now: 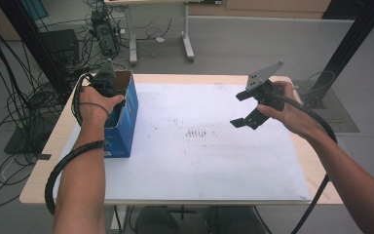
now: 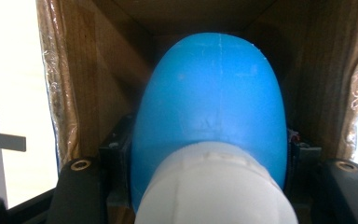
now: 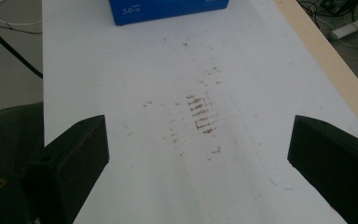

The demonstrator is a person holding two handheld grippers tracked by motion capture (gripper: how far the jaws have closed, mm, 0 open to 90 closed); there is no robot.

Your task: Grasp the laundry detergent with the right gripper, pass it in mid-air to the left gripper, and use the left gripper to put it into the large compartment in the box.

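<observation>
A blue cardboard box (image 1: 124, 122) stands open-topped at the left of the white mat (image 1: 214, 161). My left gripper (image 1: 106, 84) reaches down into it. In the left gripper view its jaws press on both sides of a rounded blue object (image 2: 209, 93) with a white end (image 2: 214, 191), between the box's brown inner walls (image 2: 93, 70). My right gripper (image 1: 237, 109) hovers over the right side of the mat, jaws wide apart. In the right gripper view the right gripper (image 3: 198, 140) holds nothing, above a patch of brown marks (image 3: 200, 114), with the box (image 3: 168, 9) beyond.
The mat covers most of a light wooden table (image 1: 44, 161). Cables and equipment (image 1: 24, 102) lie on the floor at the left, white desk legs (image 1: 187, 44) stand behind, and a black frame post (image 1: 350, 44) rises at the far right.
</observation>
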